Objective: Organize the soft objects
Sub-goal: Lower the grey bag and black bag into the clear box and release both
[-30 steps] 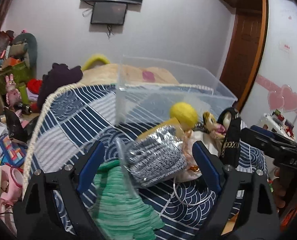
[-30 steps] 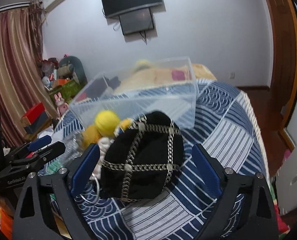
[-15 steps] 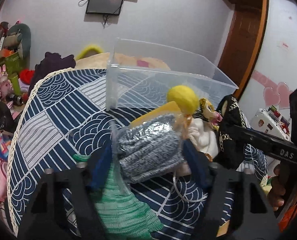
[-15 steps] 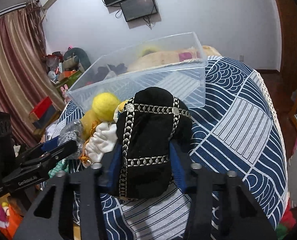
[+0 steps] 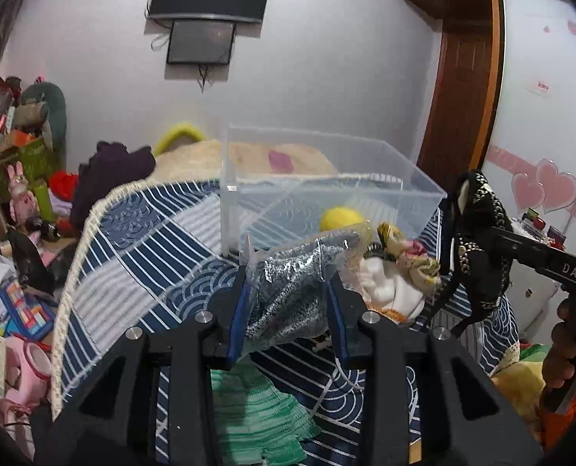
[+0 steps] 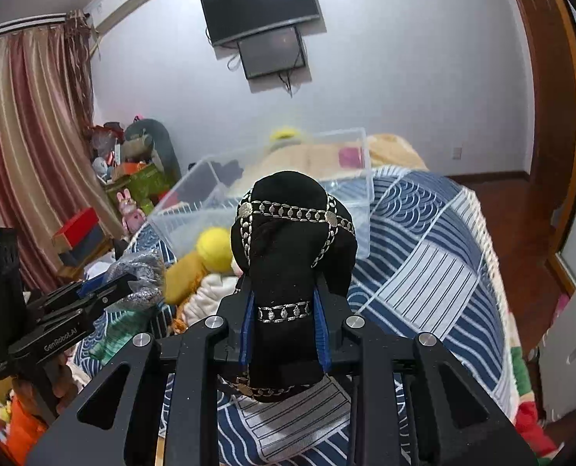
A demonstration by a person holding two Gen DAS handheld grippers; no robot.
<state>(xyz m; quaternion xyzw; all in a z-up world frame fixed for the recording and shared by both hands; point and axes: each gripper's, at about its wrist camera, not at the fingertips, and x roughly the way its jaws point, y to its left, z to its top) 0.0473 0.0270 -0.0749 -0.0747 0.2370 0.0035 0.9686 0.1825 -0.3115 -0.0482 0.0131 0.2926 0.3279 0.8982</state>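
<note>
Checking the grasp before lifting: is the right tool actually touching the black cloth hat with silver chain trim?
Touching. The right wrist view shows the right tool with both blue pads pressed into the black cloth hat with silver chain trim.

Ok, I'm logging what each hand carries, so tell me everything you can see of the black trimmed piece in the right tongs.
The black cloth piece looks like soft dark fabric, rounded and bulging on top, crossed by silver chain-like trim with round studs and a band lower down. It stands upright, pinched at its narrow waist by the right tongs, whose blue pads press both sides. It appears lifted off the blue patterned bedspread, in front of the clear plastic bin. In the left view a dark strap hangs below it.
</note>
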